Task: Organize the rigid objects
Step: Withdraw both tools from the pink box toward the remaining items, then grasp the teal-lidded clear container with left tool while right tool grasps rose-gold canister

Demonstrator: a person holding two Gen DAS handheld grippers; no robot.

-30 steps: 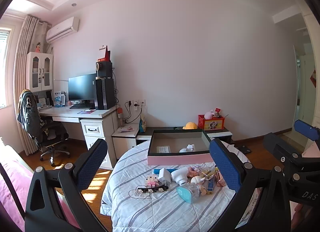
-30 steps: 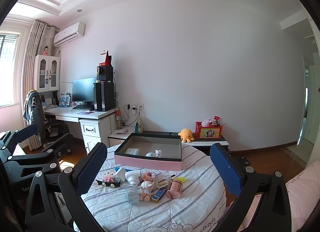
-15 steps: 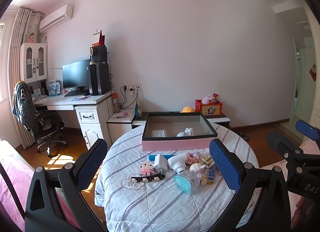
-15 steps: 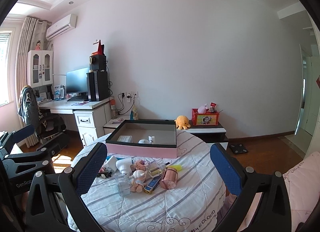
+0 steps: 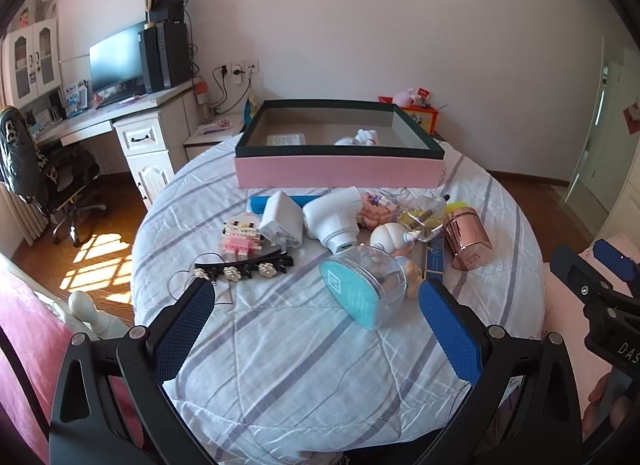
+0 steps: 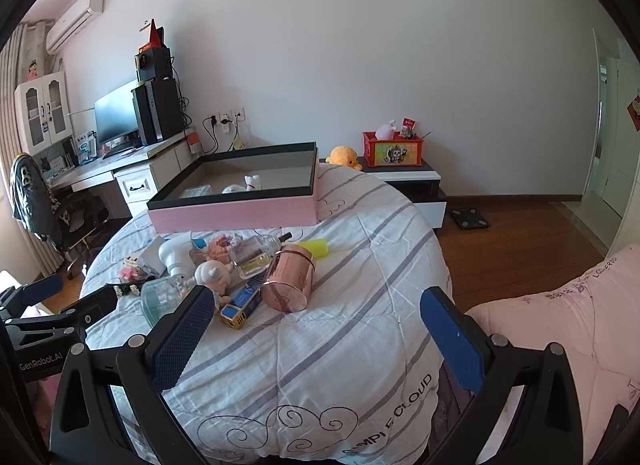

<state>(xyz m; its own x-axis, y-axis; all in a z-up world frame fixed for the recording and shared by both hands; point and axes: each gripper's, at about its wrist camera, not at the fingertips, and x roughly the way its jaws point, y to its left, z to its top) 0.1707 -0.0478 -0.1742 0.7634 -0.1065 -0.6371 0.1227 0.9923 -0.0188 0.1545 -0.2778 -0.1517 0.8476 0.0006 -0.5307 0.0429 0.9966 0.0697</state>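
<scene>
Just beyond the spread, empty left gripper (image 5: 316,311) lies the clear jar (image 5: 366,289).

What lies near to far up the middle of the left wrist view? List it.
Left gripper → clear teal-lidded jar → white device → pink box → white figurine inside it.
</scene>
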